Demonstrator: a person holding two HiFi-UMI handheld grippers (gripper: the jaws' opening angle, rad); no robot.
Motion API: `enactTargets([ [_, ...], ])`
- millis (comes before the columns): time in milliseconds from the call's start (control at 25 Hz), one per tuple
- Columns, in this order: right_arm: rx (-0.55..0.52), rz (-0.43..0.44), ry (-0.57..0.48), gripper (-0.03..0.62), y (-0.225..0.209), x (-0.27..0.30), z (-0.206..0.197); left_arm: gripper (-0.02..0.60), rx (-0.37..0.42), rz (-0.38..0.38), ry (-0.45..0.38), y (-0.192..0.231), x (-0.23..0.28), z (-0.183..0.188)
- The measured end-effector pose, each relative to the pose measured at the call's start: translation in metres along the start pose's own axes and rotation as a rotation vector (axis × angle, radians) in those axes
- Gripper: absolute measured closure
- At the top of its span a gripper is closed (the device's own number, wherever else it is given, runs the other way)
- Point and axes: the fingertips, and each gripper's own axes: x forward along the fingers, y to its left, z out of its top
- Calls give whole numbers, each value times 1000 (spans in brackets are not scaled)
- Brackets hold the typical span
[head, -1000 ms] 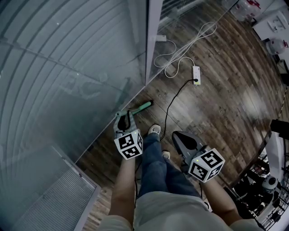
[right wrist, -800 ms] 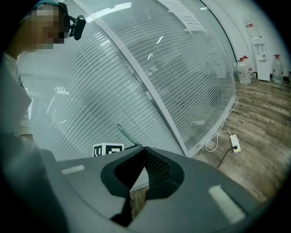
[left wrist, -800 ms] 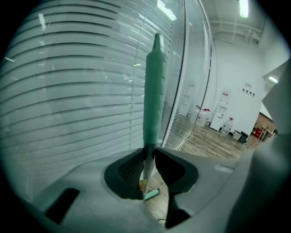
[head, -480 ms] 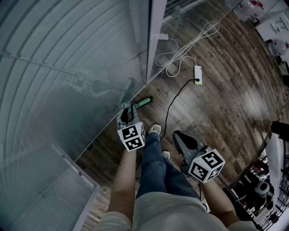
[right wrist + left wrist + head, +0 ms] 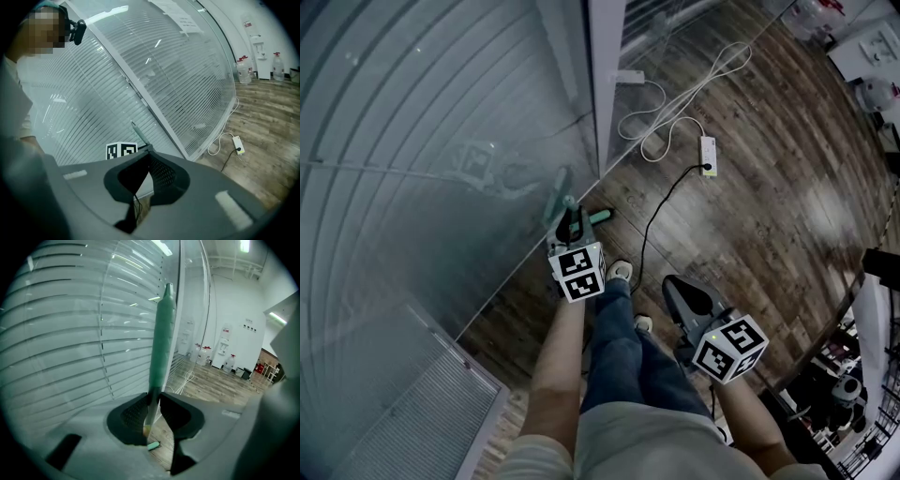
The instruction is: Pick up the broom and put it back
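Note:
The broom has a green handle [image 5: 161,333] that stands nearly upright between my left gripper's pads, close to the glass wall. My left gripper [image 5: 153,401] is shut on the handle's thin lower shaft. From the head view, the left gripper [image 5: 570,223] is beside the glass, and the broom's green lower end [image 5: 600,216] shows on the floor just past it. My right gripper [image 5: 680,292] hangs lower right, over the person's leg. Its jaws meet at the tips with nothing between them [image 5: 149,157]. In the right gripper view the broom handle [image 5: 138,133] rises above the left gripper's marker cube [image 5: 121,150].
A glass wall with blinds [image 5: 422,141] and a white frame post [image 5: 605,84] fill the left. A white power strip [image 5: 707,155] with white and black cables lies on the wooden floor. The person's shoe [image 5: 621,270] is beside the broom. A floor grille [image 5: 403,412] sits at lower left.
My left gripper has carried the broom up the picture and closer to the glass wall, and the handle now stands more upright. The right gripper has hardly moved.

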Motion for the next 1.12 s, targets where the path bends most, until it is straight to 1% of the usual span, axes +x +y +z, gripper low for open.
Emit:
enactTargets([
  [160, 11, -9, -12, 586, -4, 2, 1, 495, -7, -12, 10, -4, 14, 0],
  [640, 52, -34, -25, 586, -14, -5, 11, 491, -44, -8, 36, -18, 49, 21],
  [1120, 67, -51, -31, 586, -26, -4, 10, 485, -90, -4, 56, -25, 76, 24],
])
